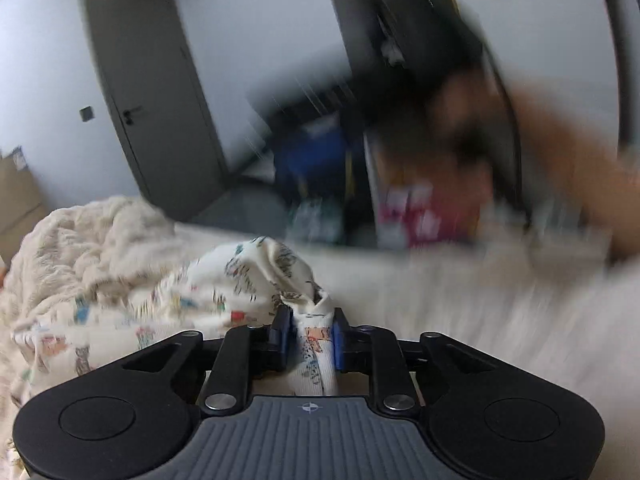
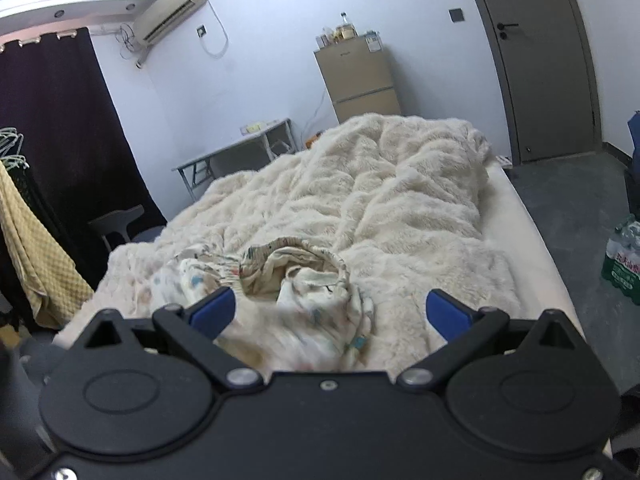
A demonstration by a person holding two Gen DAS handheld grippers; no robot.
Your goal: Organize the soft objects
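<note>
A cream garment with small coloured prints (image 1: 224, 292) lies bunched on a bed. My left gripper (image 1: 311, 330) is shut on a fold of it, and the cloth runs back between the blue pads. In the right wrist view the same printed garment (image 2: 296, 280) sits crumpled on a fluffy cream blanket (image 2: 380, 184), its elastic waistband curling on top. My right gripper (image 2: 332, 308) stands open just above the near part of the garment, with its blue pads (image 2: 212, 306) spread wide on either side of it.
The fluffy blanket (image 1: 80, 248) covers most of the bed. A blurred person's arm (image 1: 560, 168) crosses the right of the left wrist view. A grey door (image 2: 536, 60), a small fridge (image 2: 360, 80), a grey desk (image 2: 236, 148) and a water-bottle pack (image 2: 624, 264) stand around the bed.
</note>
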